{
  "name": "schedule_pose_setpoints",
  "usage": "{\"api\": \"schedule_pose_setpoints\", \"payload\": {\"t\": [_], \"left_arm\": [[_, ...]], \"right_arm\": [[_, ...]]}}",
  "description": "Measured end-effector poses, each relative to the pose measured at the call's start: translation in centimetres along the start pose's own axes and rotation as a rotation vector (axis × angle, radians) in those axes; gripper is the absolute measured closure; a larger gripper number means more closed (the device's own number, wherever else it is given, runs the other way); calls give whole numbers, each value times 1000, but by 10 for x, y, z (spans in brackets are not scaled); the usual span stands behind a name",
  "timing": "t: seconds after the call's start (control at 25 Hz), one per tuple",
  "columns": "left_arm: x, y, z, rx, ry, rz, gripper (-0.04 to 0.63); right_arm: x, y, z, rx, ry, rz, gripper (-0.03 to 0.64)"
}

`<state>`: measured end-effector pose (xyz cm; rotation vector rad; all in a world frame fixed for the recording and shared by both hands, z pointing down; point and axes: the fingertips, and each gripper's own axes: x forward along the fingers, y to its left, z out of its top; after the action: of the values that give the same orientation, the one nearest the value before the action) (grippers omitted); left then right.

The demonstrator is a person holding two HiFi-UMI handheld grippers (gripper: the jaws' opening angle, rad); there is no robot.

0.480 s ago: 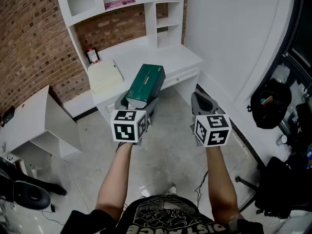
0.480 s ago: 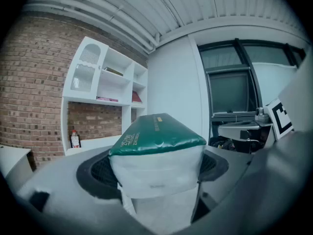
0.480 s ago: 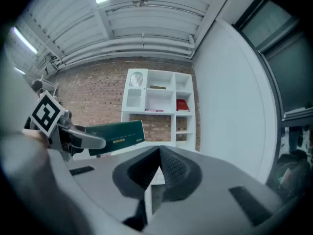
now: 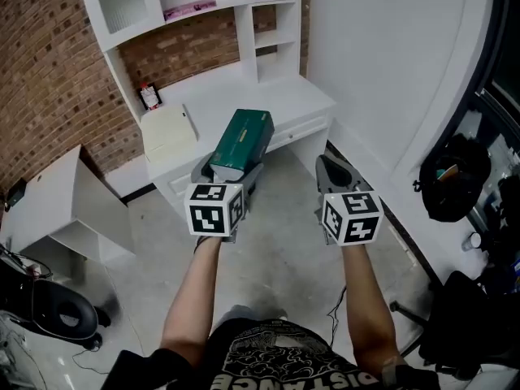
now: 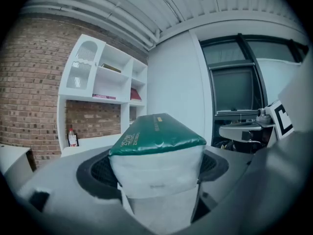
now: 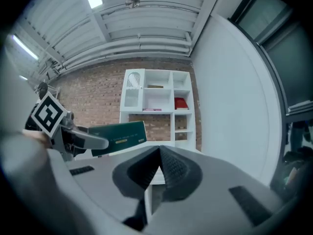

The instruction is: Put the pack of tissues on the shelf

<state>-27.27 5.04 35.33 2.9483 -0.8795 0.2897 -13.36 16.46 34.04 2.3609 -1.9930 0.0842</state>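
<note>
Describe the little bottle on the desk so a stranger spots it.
Find the white shelf unit against the brick wall. On the white desktop beneath, at its left end, stands a small red-topped bottle, the only upright thing there, behind the flat cream box.

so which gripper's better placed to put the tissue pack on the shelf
Left: the left gripper holds the green tissue pack, facing the white shelf. The right gripper is shut, its fingers empty.

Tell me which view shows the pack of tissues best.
The head view: the whole green pack of tissues shows, held in the left gripper. The left gripper view shows only its near end, close up; the right gripper view shows one side, small.
</note>
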Motion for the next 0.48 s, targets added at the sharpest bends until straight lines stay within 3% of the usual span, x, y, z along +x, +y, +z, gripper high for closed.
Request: {"api": "schedule_pose_setpoints", "payload": {"t": [0.48], "left_arm": [[64,-9,13,18,-13,-12,150]], "right_arm": [[34,-42,-3,-12,-12,28,612]]}}
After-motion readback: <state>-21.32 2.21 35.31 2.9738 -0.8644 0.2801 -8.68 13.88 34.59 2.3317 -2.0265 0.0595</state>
